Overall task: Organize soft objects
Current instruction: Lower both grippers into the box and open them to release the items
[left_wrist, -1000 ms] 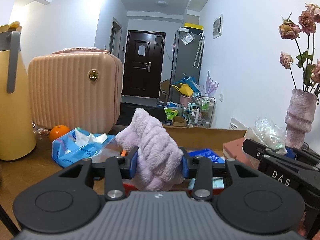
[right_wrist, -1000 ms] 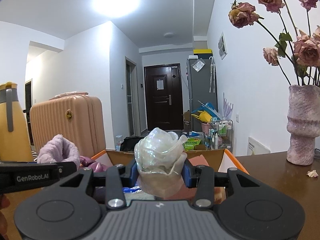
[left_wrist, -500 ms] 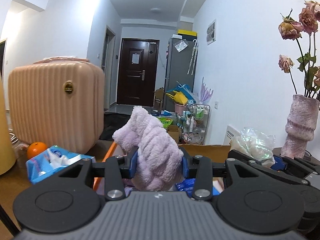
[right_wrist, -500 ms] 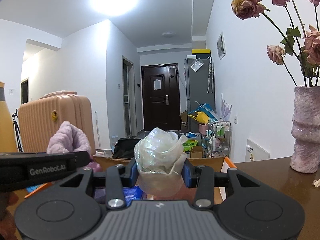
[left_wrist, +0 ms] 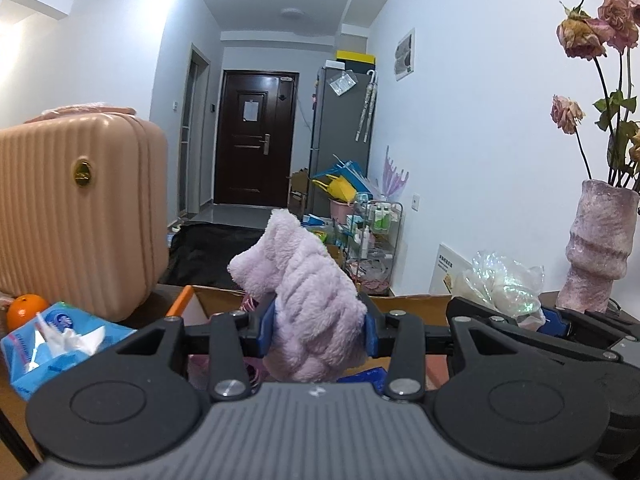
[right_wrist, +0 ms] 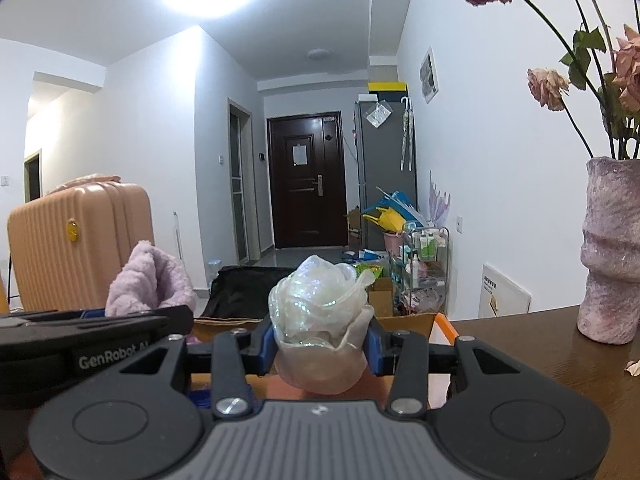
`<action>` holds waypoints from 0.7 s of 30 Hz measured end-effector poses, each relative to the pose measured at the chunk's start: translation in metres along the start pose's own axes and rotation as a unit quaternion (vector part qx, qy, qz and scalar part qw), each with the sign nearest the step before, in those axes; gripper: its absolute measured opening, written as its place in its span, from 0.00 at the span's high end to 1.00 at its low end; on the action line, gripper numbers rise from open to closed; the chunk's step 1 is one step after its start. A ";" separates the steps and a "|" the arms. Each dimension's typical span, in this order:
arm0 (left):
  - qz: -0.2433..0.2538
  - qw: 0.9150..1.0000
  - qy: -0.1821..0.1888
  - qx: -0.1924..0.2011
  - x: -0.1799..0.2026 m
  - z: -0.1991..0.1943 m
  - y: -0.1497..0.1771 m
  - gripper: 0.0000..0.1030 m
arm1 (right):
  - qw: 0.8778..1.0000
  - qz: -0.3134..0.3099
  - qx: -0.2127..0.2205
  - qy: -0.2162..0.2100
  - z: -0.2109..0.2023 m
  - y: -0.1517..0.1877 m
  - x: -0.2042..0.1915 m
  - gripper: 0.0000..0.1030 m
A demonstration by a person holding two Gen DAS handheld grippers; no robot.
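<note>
My left gripper point(left_wrist: 318, 330) is shut on a fluffy lilac cloth point(left_wrist: 312, 300) that sticks up between its blue pads. The right gripper point(right_wrist: 322, 346) is shut on a shimmering translucent soft bundle point(right_wrist: 320, 320). Both hang over an open cardboard box point(left_wrist: 404, 304) with orange edging, whose far wall point(right_wrist: 404, 320) shows past the bundle. In the left wrist view the right gripper point(left_wrist: 548, 320) reaches in from the right with its shiny bundle point(left_wrist: 500, 280). In the right wrist view the left gripper point(right_wrist: 104, 318) lies at the left with the lilac cloth point(right_wrist: 148, 284).
A peach ribbed suitcase point(left_wrist: 76, 216), an orange point(left_wrist: 26, 310) and a blue tissue pack point(left_wrist: 56, 344) stand left of the box. A pink vase point(right_wrist: 612, 248) of dried roses stands on the wooden table point(right_wrist: 540, 344) at the right. Box contents are mostly hidden.
Both grippers have moved forward over the table toward the box with their loads still held; the yellow flask has left the left wrist view, and the suitcase and tissue pack slid leftward.
</note>
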State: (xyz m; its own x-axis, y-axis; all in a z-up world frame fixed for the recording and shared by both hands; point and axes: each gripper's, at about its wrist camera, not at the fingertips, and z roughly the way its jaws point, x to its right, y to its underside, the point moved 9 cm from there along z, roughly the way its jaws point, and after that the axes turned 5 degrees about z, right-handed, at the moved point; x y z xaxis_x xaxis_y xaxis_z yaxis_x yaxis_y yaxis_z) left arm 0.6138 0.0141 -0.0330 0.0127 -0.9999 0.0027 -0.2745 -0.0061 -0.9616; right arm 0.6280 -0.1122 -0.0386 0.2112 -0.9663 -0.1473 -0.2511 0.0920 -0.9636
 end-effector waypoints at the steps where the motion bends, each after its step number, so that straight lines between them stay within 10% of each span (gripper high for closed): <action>1: 0.001 1.000 0.004 -0.002 0.001 0.003 0.000 0.59 | 1.000 0.000 -0.002 0.002 0.002 -0.001 0.002 0.59; 8: 0.003 1.000 0.023 -0.018 0.005 0.022 0.004 0.51 | 1.000 -0.004 -0.027 0.014 0.016 -0.001 0.012 0.57; 14: -0.008 0.999 0.027 -0.034 0.000 0.028 0.007 0.25 | 0.999 -0.002 -0.040 0.021 0.019 0.003 0.020 0.49; 21: -0.034 0.999 -0.001 -0.022 -0.017 0.020 0.005 0.00 | 0.998 0.015 -0.058 0.029 0.021 0.009 0.032 0.19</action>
State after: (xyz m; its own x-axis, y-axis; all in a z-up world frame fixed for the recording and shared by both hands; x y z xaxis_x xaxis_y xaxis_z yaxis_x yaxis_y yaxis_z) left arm 0.6312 0.0314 -0.0435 0.0347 -0.9971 0.0679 -0.3143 -0.0754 -0.9463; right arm 0.6522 -0.1372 -0.0561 0.1476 -0.9760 -0.1602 -0.3644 0.0969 -0.9262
